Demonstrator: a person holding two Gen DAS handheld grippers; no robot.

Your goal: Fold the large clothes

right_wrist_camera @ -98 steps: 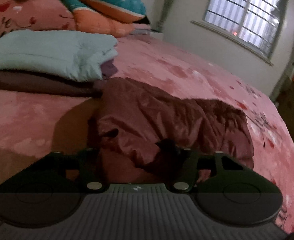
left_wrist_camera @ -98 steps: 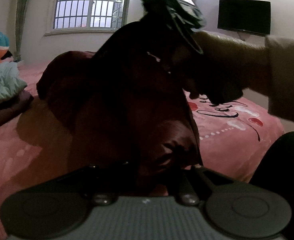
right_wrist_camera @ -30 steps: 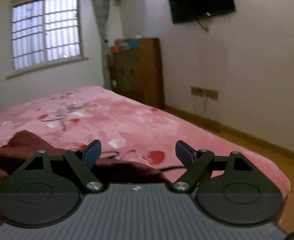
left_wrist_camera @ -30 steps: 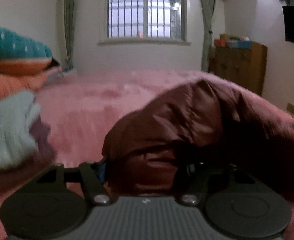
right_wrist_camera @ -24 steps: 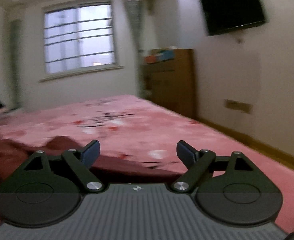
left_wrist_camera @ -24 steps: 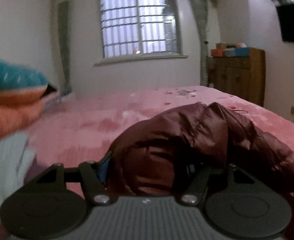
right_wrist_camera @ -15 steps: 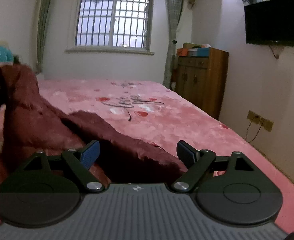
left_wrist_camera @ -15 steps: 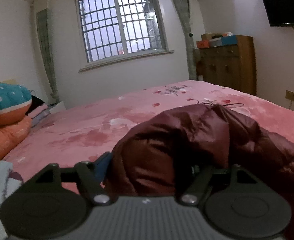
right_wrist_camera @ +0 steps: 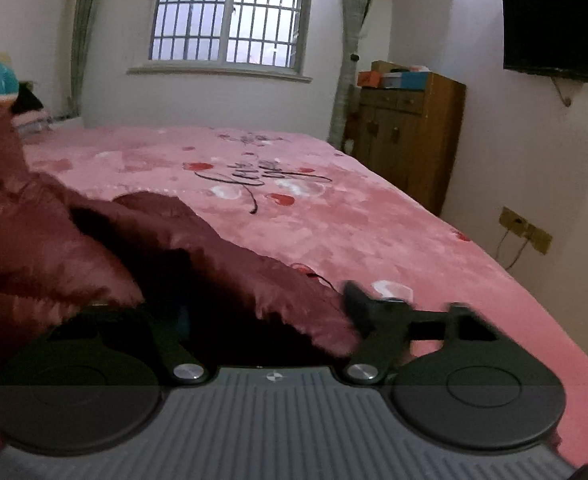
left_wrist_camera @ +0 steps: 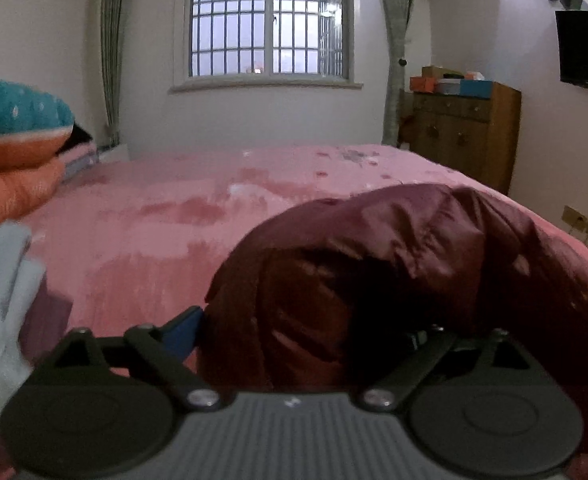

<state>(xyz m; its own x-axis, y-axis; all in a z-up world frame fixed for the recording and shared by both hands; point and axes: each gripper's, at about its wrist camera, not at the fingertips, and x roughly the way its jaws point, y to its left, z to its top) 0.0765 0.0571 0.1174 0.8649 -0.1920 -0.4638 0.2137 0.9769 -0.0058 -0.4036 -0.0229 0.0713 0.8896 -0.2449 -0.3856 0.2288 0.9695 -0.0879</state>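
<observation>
The bed (right_wrist_camera: 373,232), covered by a pink blanket (left_wrist_camera: 166,240), carries the task item: a dark red padded jacket (left_wrist_camera: 393,264) lying bunched on the near part of the bed, with one part trailing across toward the right side. A window (left_wrist_camera: 270,20), a wooden cabinet (right_wrist_camera: 409,132) and a wall-mounted television (right_wrist_camera: 557,28) stand behind. A stack of folded clothes (left_wrist_camera: 2,280) sits at the left edge of the left wrist view, beside the jacket. The left claw (left_wrist_camera: 301,332) has a thick wad of jacket filling the gap between its fingers and appears to be pinching it; the right-hand finger is buried in fabric. The right claw (right_wrist_camera: 266,304) is spread wide, with a flap of the jacket lying across the gap, not gripped. Risk, as a judgement: the slick, puffy fabric may slip from the left pinch if pulled, and if the right claw closes on several layers at once, the fold will come out crooked. Script lettering printed among red hearts on the blanket is visible but too distorted to read reliably.
</observation>
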